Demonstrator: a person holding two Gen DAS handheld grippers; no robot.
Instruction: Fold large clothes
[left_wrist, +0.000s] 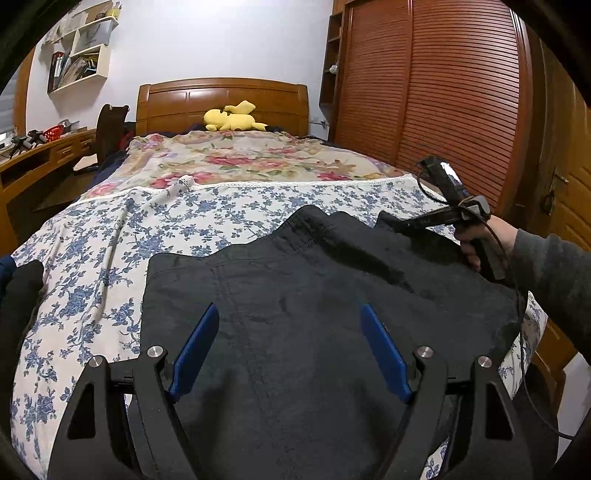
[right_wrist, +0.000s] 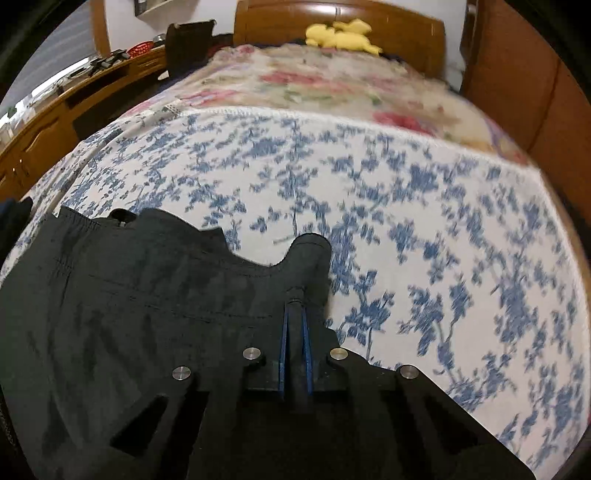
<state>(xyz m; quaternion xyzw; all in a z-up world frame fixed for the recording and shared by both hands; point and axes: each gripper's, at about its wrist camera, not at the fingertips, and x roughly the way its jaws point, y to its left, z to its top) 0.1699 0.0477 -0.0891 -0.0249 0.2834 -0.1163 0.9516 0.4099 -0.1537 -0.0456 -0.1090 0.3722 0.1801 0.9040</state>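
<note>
Left wrist view: left gripper (left_wrist: 288, 347) has its jaws wide apart over the middle of the black garment (left_wrist: 295, 295), blue pads (left_wrist: 195, 347) clear of the cloth, nothing between them. Garment lies spread on the blue-flowered sheet (left_wrist: 110, 240) at the near end of the bed, its wavy far edge toward the headboard (left_wrist: 221, 99). Right gripper (left_wrist: 399, 223) comes in from the right side, held by a hand (left_wrist: 476, 240) in a grey sleeve (left_wrist: 554, 280), tip on the garment's far right corner. Right wrist view: right gripper (right_wrist: 295, 306) is closed, blue pads (right_wrist: 283, 350) nearly together with a pinch of black cloth between them; a bunched fold (right_wrist: 310, 254) stands up just past the tips. Garment (right_wrist: 129, 295) fills the lower left of that view, bare sheet (right_wrist: 406, 203) to the right, view somewhat motion-blurred. Further back: pink-flowered blanket (left_wrist: 240, 158), yellow plush (left_wrist: 232, 116) at the headboard, slatted wardrobe (left_wrist: 424, 92) on the right, desk (left_wrist: 44, 155) and wall shelves (left_wrist: 81, 51) on the left.
</note>
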